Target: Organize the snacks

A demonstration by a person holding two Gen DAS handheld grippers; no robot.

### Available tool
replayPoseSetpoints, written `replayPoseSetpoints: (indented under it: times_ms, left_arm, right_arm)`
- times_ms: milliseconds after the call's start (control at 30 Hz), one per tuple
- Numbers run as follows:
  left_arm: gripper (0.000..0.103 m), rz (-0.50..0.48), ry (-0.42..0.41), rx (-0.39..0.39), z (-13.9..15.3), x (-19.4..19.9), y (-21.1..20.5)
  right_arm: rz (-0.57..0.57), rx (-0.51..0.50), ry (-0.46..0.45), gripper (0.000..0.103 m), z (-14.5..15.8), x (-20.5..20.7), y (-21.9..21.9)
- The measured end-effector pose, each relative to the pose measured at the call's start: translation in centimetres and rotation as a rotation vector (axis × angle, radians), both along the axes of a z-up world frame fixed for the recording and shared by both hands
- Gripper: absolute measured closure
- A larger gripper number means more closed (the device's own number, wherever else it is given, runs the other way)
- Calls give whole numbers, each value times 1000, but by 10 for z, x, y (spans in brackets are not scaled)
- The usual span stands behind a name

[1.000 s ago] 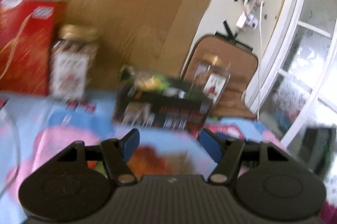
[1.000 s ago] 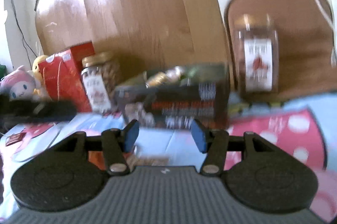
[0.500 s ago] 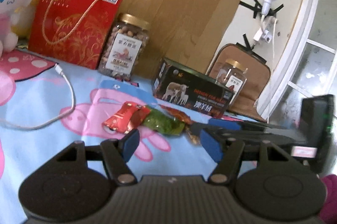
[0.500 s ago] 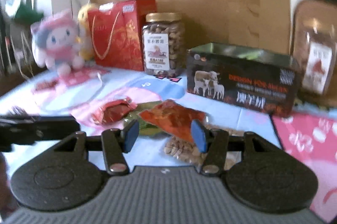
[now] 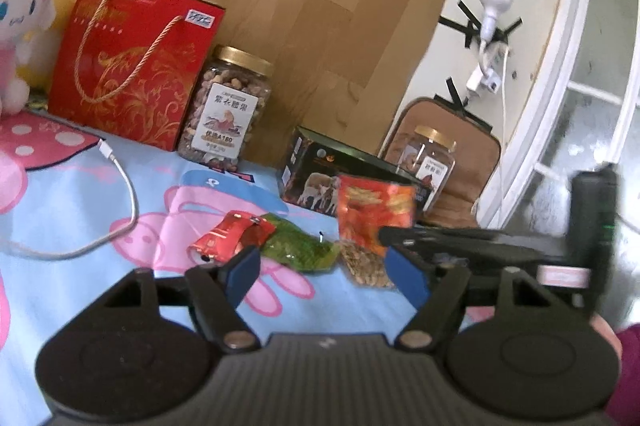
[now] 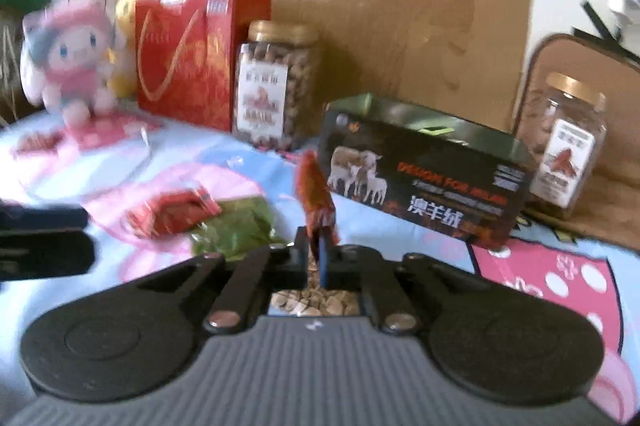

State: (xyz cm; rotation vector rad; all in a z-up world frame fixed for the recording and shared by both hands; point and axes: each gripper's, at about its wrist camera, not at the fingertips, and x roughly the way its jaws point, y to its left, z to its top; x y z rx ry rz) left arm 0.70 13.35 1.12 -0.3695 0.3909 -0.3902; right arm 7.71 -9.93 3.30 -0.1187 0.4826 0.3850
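My right gripper [image 6: 316, 254] is shut on an orange-red snack packet [image 6: 314, 192] and holds it upright above the cloth; the packet also shows in the left wrist view [image 5: 374, 212] in front of the black open box [image 5: 320, 170]. A small red packet [image 5: 230, 236], a green packet [image 5: 298, 248] and a clear bag of nuts [image 5: 366, 264] lie on the cloth. My left gripper [image 5: 324, 274] is open and empty, just short of these packets. The black box [image 6: 424, 166] stands behind them.
A red gift bag [image 5: 128, 66], a full nut jar [image 5: 228, 110] and a second jar [image 5: 432, 166] stand along the wooden board at the back. Plush toys [image 5: 20, 22] sit at the left. A white cable [image 5: 116, 194] lies on the printed cloth.
My right gripper has shut on the orange-red packet and lifted it upright off the pile, uncovering the bag of nuts. My left gripper stays open, moved slightly.
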Motion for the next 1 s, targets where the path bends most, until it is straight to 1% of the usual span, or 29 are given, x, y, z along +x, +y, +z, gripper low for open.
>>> replayPoseSetpoints:
  times_ms: [67, 133, 167, 267, 300, 333, 367, 400, 467, 533, 633, 700, 767, 800, 867, 933, 1000]
  left_arm:
    - [32, 0, 5, -28, -1, 1, 4]
    - [31, -1, 9, -43, -2, 2, 6]
    - [28, -3, 10, -48, -2, 2, 7]
    - [26, -9, 6, -52, -2, 2, 7]
    - [26, -11, 5, -50, -2, 2, 7]
    - [26, -12, 4, -47, -2, 1, 6]
    - [26, -14, 4, -44, -2, 1, 6]
    - [26, -17, 6, -41, -2, 1, 5]
    - [25, -20, 14, -35, -2, 2, 4]
    - [25, -22, 22, -35, -2, 3, 4]
    - [25, -20, 28, -43, -3, 4, 5]
    - [23, -19, 32, -46, -3, 4, 5]
    - [23, -19, 34, -46, -4, 4, 5]
    - [23, -19, 36, -44, -4, 5, 5]
    - [23, -23, 41, -37, -4, 5, 3]
    - [23, -25, 47, -27, -4, 6, 1]
    - [23, -23, 52, -16, -4, 7, -1]
  right_arm:
    - [0, 83, 8, 98, 9, -10, -12]
    - [14, 171, 60, 98, 16, -16, -24]
    - [26, 225, 97, 98, 19, -18, -31]
    - [113, 431, 273, 97, 16, -16, -49]
    - [123, 486, 311, 97, 12, -16, -55]
    - [121, 509, 334, 97, 8, -17, -58]
    - [113, 515, 344, 97, 5, -17, -60]
    - [86, 500, 344, 97, 0, -18, -62]
    - [7, 427, 325, 90, -4, -18, -62]
    - [-64, 331, 299, 85, -7, -17, -60]
    - [-97, 293, 270, 81, -10, -19, -62]
    - [-112, 268, 244, 71, -9, -22, -63]
    - [-120, 245, 216, 53, -10, -27, -64]
    - [-125, 239, 201, 50, -9, -29, -64]
    - [-134, 240, 180, 37, -12, -30, -67]
    - [-142, 245, 184, 29, -13, -31, -72]
    - [-137, 250, 211, 28, -16, -28, -75]
